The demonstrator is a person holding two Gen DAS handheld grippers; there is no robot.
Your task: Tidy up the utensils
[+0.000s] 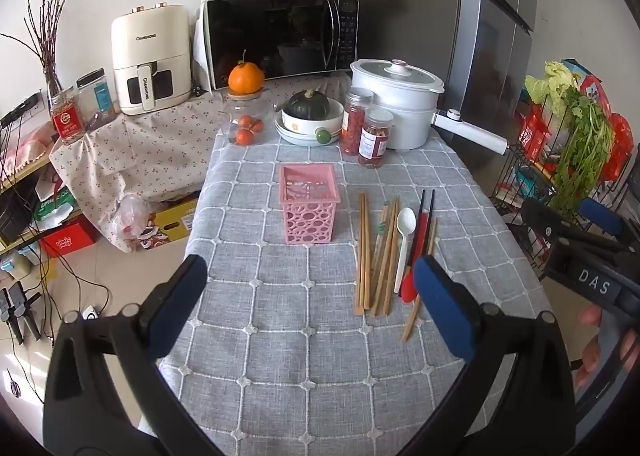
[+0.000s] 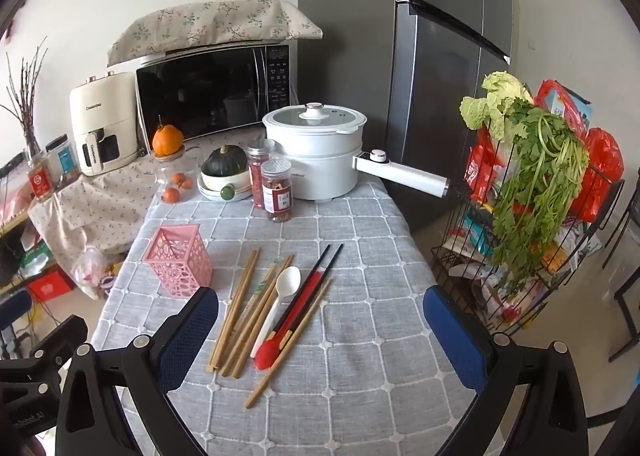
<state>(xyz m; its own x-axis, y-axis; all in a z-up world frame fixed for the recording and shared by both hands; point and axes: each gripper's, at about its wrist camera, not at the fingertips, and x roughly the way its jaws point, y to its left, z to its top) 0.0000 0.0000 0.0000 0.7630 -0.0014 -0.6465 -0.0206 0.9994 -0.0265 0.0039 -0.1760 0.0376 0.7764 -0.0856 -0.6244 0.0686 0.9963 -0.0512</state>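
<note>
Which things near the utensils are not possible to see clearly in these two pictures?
- Pink holder: its inside bottom is hidden by its own walls in both views.
- Wooden chopsticks: they overlap, so no exact count; in the left wrist view the left gripper finger covers one.
- Jar label: too small to read.

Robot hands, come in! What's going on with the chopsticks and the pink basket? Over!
Left gripper open, right gripper open, both empty. Chopsticks and white spoon flat on tablecloth; pink basket upright, looks empty. Path clear.
</note>
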